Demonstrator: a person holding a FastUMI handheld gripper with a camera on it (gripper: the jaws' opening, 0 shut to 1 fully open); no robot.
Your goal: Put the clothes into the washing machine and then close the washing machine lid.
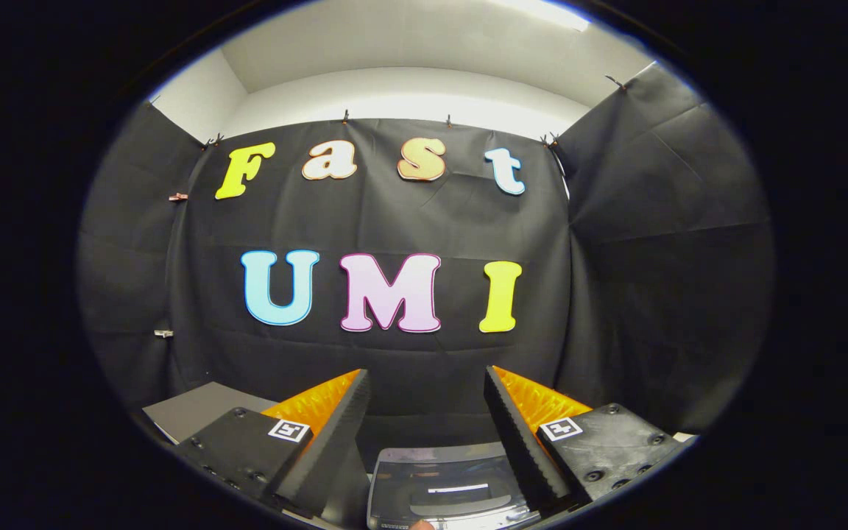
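My gripper is held level and faces the booth's black cloth wall, its two fingers spread wide with nothing between them. Below and between the fingers lies the washing machine's lid, a glossy dark panel with a grey rim that reflects the ceiling light. It lies flat, seemingly closed. The machine's body is hidden under the fingers.
A grey flat surface sits left of the left finger, near the cloth wall. The black cloth wall stands close behind the machine and wraps around on both sides. A sliver of a fingertip shows at the lid's near edge.
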